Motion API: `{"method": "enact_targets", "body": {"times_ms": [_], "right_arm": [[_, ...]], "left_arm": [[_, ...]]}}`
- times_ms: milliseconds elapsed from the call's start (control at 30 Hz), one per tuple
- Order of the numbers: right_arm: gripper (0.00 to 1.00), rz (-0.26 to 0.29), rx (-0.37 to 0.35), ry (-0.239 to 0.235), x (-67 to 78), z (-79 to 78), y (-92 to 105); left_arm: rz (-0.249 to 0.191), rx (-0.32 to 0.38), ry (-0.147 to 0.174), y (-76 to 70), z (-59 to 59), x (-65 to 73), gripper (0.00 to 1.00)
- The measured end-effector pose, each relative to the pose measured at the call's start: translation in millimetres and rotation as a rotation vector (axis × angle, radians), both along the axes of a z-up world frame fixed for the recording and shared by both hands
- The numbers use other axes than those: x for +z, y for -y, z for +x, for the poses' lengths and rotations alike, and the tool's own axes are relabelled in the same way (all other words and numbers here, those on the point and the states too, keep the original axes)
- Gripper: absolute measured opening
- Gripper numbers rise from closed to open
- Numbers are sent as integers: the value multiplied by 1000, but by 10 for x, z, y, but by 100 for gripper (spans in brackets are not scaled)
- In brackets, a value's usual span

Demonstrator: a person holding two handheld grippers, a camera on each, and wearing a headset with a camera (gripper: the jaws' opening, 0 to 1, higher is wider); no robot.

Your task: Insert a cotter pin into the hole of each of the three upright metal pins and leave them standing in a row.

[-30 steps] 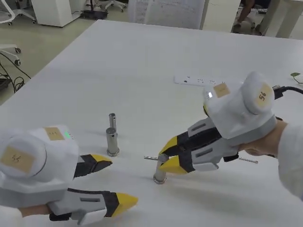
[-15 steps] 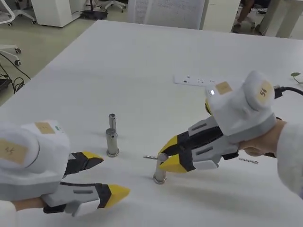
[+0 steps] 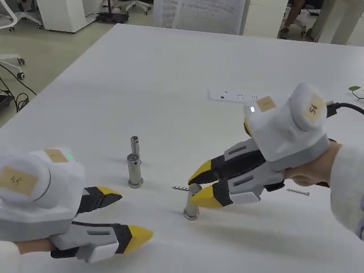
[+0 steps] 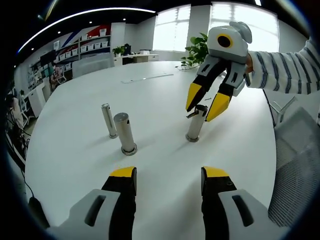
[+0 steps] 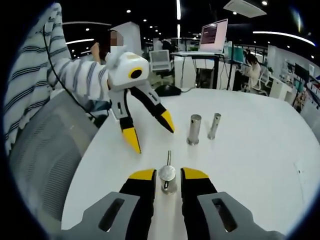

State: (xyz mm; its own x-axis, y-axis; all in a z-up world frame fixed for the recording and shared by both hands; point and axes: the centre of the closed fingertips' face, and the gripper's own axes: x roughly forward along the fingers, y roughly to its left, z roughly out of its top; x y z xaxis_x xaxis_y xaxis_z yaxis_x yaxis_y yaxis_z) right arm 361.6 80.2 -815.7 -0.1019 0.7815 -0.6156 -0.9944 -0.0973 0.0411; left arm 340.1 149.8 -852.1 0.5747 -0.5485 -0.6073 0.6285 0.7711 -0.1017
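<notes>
Three upright metal pins stand on the white table. The nearest pin (image 3: pixel 192 203) has a thin cotter pin (image 3: pixel 180 189) through its top, sticking out to the left. My right gripper (image 3: pixel 201 183) is open, its yellow-tipped jaws straddling that pin's head without touching the cotter pin; its own view shows the pin head (image 5: pixel 167 174) between the jaws and the cotter pin (image 5: pixel 168 157) pointing ahead. Two bare pins stand further left, one thicker (image 3: pixel 135 170), one slimmer (image 3: pixel 135 145). My left gripper (image 3: pixel 124 215) hovers open at the front left, holding nothing, facing the pins (image 4: pixel 125 133).
A loose cotter pin (image 3: pixel 297 192) lies on the table behind my right hand. A white power strip (image 3: pixel 230 97) sits further back. Chairs and desks stand beyond the table's far edge. The table surface (image 3: pixel 170 74) behind the pins is bare.
The right gripper's jaws have spread slightly apart around the nearest pin's head. The left gripper has drifted a little back toward the front left. The cotter pin stays in the pin.
</notes>
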Motion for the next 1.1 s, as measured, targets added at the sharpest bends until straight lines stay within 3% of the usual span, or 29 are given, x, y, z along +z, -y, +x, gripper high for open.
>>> {"method": "enact_targets", "body": {"times_ms": [300,533,800,933,1000,1100], "right_arm": [[29,6,-31,-19,15,-19,15],[37,34,-83,-17,105,-4,66],[47,72,-184,-36,148,-79,186],[53,96,-274,-31,160,-47,265],[58,102,-283,-26,157,-50,297],[58,110,-323,-34,155,-48,363]], "left_arm": [[-7,21,-6,-43,41,-12,49],[-5,32,7,-60,96,-3,49],[5,41,12,-93,152,-18,49],[2,51,15,-131,203,-12,49],[6,50,16,-141,221,-10,49],[14,51,23,-166,258,8,49]]}}
